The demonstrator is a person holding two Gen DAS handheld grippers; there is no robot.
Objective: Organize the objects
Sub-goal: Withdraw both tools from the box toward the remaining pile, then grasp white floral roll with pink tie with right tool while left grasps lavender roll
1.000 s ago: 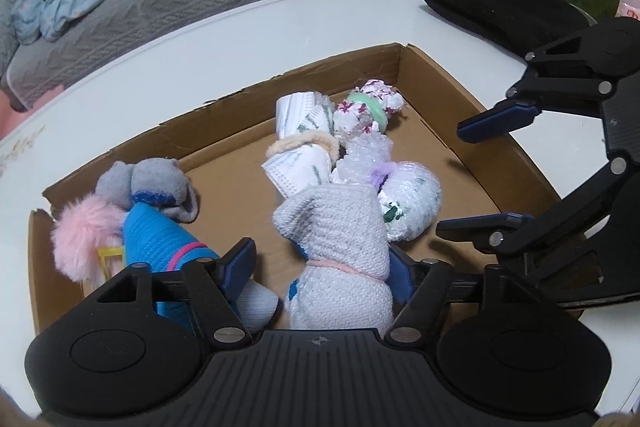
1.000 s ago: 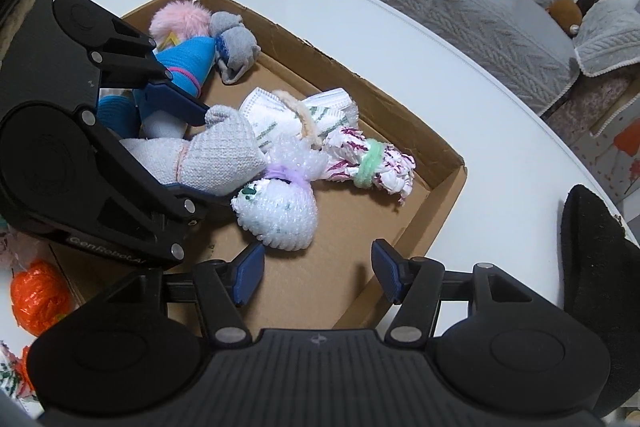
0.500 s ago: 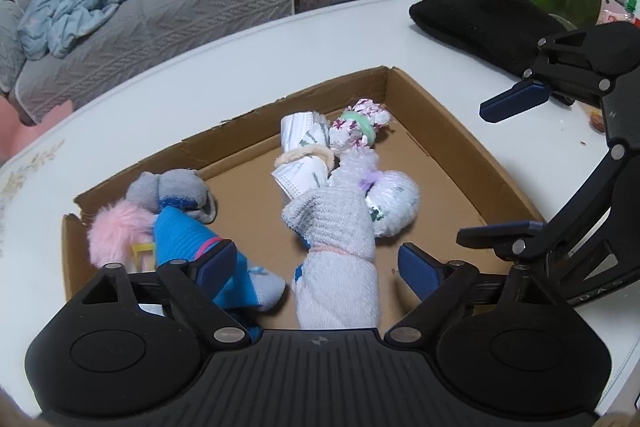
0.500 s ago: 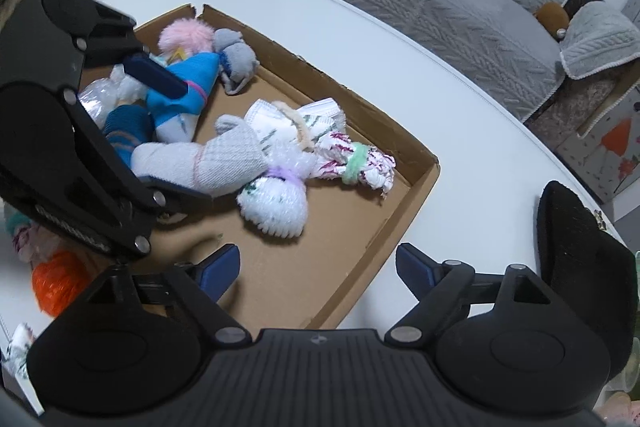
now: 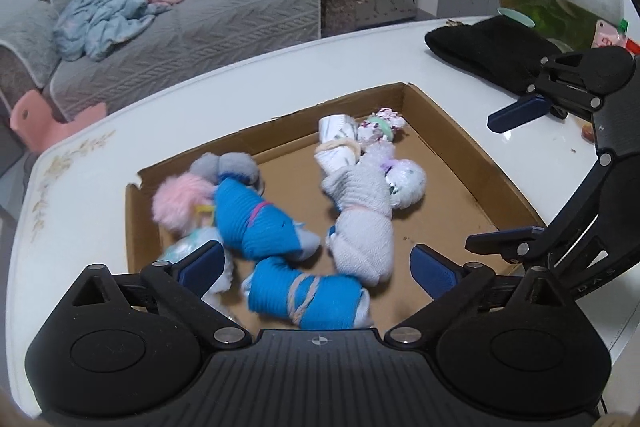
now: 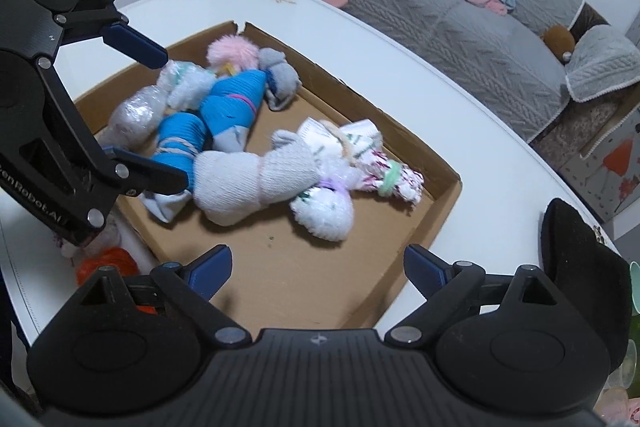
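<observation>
Hovering over the cardboard tray (image 5: 452,131), I had just spread my left gripper (image 5: 316,263) and right gripper (image 6: 318,267) wide, both empty, grey sock roll (image 5: 360,219) lying mid-tray.

Home living room, likely: grey sofa (image 5: 192,15) with rumpled blanket (image 5: 116,7), white table (image 5: 224,87), fish tank (image 5: 560,3).

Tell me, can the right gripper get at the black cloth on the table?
Probably yes: the right gripper is open and empty, and the black cloth lies uncovered outside the cardboard box, with nothing between them.
</observation>
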